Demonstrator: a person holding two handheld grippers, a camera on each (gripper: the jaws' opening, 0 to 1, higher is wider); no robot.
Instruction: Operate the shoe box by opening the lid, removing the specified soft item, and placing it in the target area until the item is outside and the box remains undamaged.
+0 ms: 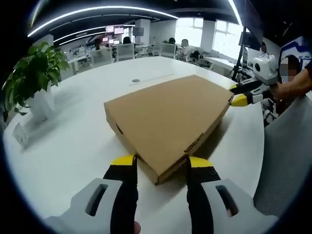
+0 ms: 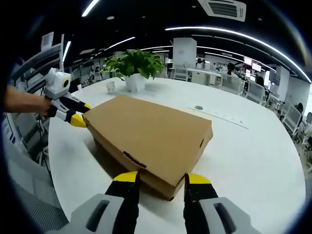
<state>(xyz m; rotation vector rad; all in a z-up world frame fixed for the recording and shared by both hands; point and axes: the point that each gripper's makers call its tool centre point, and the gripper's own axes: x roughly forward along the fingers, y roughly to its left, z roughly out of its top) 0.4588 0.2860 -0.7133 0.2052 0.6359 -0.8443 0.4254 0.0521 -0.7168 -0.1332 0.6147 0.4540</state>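
One closed cardboard shoe box (image 1: 168, 119) is seen lying flat on the white tabletop (image 1: 73, 141), lid down. Two hand-held grippers are counted. The left hand-held gripper (image 1: 161, 163) is spread, its jaws straddling one near corner of the box without gripping. The right hand-held gripper (image 2: 162, 176) is likewise released at the opposite corner. The box's long axis runs diagonally between the two grippers. One potted plant (image 2: 134, 66) stands beyond the box. In the right gripper view, a round port (image 2: 198, 107) in the tabletop is visible behind the box.
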